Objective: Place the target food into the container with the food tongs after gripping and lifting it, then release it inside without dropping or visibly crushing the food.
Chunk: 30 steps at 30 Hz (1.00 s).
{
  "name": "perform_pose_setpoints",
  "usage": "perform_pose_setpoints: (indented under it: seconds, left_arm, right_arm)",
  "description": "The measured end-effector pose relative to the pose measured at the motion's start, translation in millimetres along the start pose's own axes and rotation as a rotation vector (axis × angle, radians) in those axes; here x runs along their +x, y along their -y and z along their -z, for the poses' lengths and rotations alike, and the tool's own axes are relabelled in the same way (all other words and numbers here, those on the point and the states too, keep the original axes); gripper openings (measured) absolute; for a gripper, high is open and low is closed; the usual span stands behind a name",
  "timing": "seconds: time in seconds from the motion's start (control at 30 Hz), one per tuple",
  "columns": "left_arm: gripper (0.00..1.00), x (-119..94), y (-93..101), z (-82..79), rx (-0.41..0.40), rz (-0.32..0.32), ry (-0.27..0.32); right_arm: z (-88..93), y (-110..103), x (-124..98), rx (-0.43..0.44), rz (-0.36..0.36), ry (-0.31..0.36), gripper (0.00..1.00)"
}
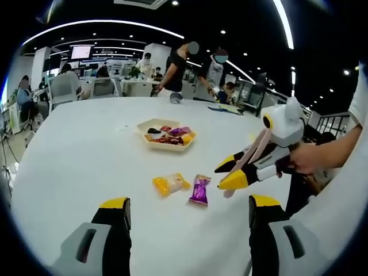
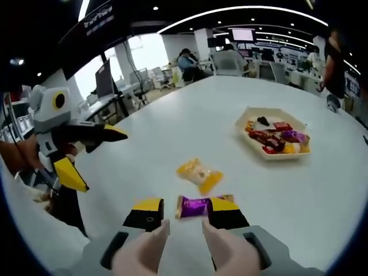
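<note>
On the white desk point(image 1: 86, 161), going left to right in the left gripper view, the left gripper point(image 1: 187, 215) hung released with nothing between its jaws; the yellow packet point(image 1: 171, 184) and the purple packet point(image 1: 200, 190) lay side by side ahead of it, short of the tray point(image 1: 150, 125) of sweets, likely the container; the right gripper point(image 1: 230, 172) clenched pink tongs point(image 1: 252, 154), its jaws angled down at the purple packet, which lay just at the tong tips point(image 2: 179, 233), not yet gripped.
</note>
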<state>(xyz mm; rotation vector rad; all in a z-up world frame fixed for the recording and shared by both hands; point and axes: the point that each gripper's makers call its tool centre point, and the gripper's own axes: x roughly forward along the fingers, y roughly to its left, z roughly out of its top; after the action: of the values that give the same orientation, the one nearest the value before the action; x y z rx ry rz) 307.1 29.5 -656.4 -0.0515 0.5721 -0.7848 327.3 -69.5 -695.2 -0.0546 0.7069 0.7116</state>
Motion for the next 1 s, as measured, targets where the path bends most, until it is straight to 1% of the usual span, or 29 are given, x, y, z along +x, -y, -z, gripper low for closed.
perform_pose_setpoints:
  seconds: [0.1,0.2,0.33,0.4,0.5,0.6,0.63,0.7,0.73,0.77,0.83,0.9,0.97,1.0]
  left_arm:
    - [0.84,-0.2,-1.1,2.2,0.005,0.0,-0.011]
    - [0.84,-1.0,-1.6,-0.4,0.011,-0.001,-0.012]
    - [0.84,-3.0,-5.3,-2.6,0.012,-0.018,-0.002]
    - [0.84,-3.8,-6.3,0.9,0.005,-0.023,-0.01]
    - [0.84,-3.9,-5.8,6.7,0.002,-0.027,-0.024]
    - [0.84,-4.2,-5.1,8.4,-0.003,-0.031,-0.028]
    - [0.84,-4.6,-5.0,8.1,-0.006,-0.033,-0.027]
    - [0.84,-5.4,-6.1,7.7,-0.011,-0.039,-0.024]
    - [0.84,-5.9,-6.9,7.6,-0.014,-0.042,-0.022]
    - [0.84,-6.9,-8.3,8.2,-0.018,-0.047,-0.023]
    - [0.84,-8.8,-11.3,9.6,-0.023,-0.057,-0.027]
    - [0.84,-11.2,-14.1,10.8,-0.032,-0.068,-0.03]
    - [0.84,-13.9,-17.1,11.9,-0.043,-0.082,-0.033]
    - [0.84,-14.2,-17.5,12.1,-0.045,-0.084,-0.033]
  right_arm:
    - [-1.1,2.4,1.6,-0.008,0.005,0.003,0.3]
    - [-1.4,6.3,2.6,-0.019,0.015,0.008,0.3]
    - [0.2,8.8,4.4,-0.027,0.021,0.005,0.3]
    - [-0.1,8.7,5.3,-0.031,0.019,0.01,0.3]
    - [2.7,8.9,8.0,-0.062,0.02,0.008,0.29]
    - [5.3,8.5,11.9,-0.114,0.01,-0.002,0.29]
    - [2.6,8.6,12.9,-0.163,0.005,0.004,0.29]
    - [-8.2,2.5,16.6,-0.252,-0.026,0.038,0.29]
    - [-10.5,1.7,17.5,-0.262,-0.031,0.044,0.29]
    - [-17.2,0.5,20.8,-0.283,-0.04,0.061,0.29]
    - [-25.8,-0.3,28.3,-0.282,-0.062,0.063,0.29]
    - [-34.6,1.7,36.4,-0.302,-0.073,0.074,0.29]
    - [-42.8,3.1,45.9,-0.338,-0.105,0.077,0.29]
    - [-45.4,2.8,49.6,-0.371,-0.127,0.081,0.29]
